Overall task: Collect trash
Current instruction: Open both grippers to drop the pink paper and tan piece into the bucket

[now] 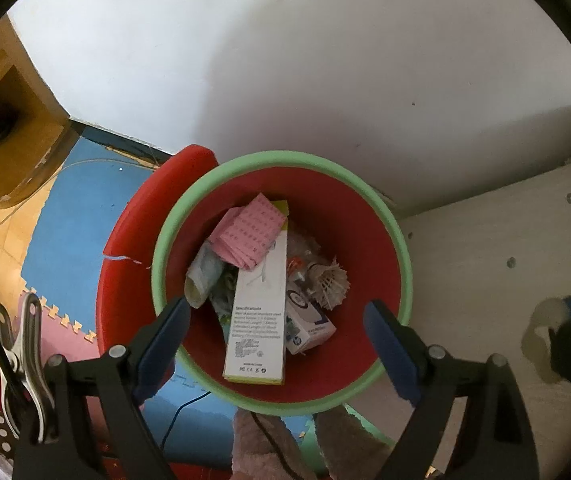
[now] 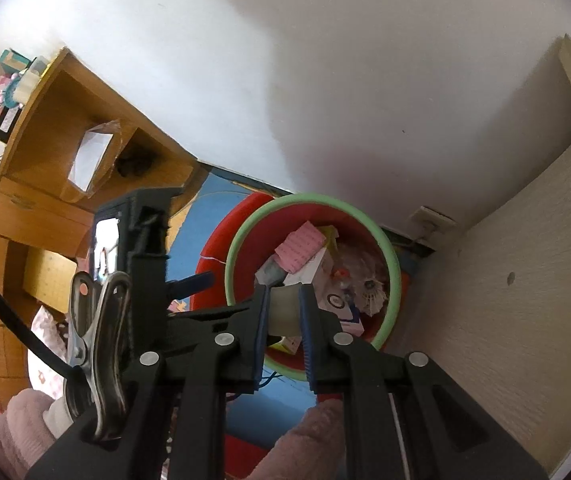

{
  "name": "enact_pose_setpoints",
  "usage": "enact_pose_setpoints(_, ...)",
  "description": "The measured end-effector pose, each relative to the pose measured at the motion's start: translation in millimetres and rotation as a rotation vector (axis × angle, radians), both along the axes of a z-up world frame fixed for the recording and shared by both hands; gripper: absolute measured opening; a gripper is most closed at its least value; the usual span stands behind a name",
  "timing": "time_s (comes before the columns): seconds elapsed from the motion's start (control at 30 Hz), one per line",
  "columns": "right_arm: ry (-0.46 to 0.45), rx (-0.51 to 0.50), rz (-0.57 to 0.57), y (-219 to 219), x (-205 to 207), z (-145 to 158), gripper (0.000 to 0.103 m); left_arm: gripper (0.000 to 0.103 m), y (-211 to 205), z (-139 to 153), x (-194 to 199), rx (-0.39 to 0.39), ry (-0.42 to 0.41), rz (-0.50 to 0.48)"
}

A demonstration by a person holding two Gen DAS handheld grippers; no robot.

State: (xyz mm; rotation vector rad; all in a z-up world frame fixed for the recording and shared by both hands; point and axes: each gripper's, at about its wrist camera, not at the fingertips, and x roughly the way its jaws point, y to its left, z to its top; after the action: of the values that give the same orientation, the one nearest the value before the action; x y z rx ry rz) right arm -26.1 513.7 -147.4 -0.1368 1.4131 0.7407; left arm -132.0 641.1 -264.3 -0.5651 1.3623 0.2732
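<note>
left gripper [image 1: 277, 316]: spread wide, empty | right gripper [image 2: 283, 308]: clamped on translucent tape roll [image 2: 283, 312] | round red bin [image 1: 365, 216]

Both fisheye views were dim and softly lit. White wall [image 1: 285, 60] brightest at left, shading grey toward right. Strong barrel distortion and black vignette at edges. Near grippers slightly soft; no glare.

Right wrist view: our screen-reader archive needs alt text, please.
The right gripper holds a whitish tape roll above a red bin with a green rim, already holding a pink paper, boxes and a shuttlecock. White wall behind.
</note>
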Motion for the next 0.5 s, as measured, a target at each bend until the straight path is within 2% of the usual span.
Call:
enact_pose_setpoints(0.07,0.002,-0.009,-0.008,-0.1,0.7,-1.7,0.016,0.092,1.1,1.9,-2.6,0.001,0.004,0.009)
enact_pose_setpoints(0.4,-0.040,-0.050,-0.053,-4.4,1.4,0.6,0.036,0.092,7.9,21.9,-27.2,-0.020,-0.006,0.075)
enact_pose_setpoints(0.5,-0.051,-0.054,-0.073,-6.9,0.7,3.1,0.036,0.092,7.0,27.9,-30.8,-0.021,-0.012,0.068)
